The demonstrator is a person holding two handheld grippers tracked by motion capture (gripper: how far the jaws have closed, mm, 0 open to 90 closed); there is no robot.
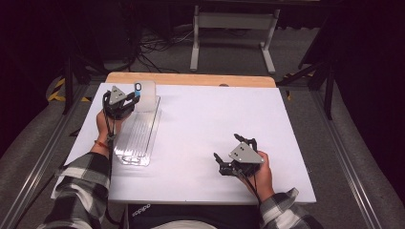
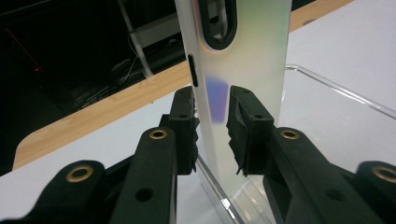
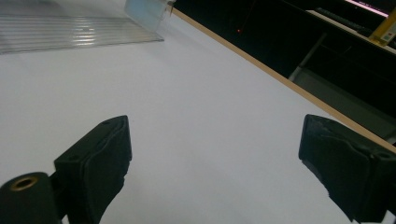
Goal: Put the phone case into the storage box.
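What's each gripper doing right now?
Left gripper: jaws around the upright phone, slightly apart, seemingly not pressing.
Right gripper: open, empty, above the table.

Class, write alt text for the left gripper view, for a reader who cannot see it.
The left gripper has its two black jaws on either side of a thin white phone standing upright on edge in a clear plastic rack; a narrow gap shows at the pads. Behind lie the white table, its wooden edge and a dark room.

Overhead forward-down; two close gripper-mounted views.
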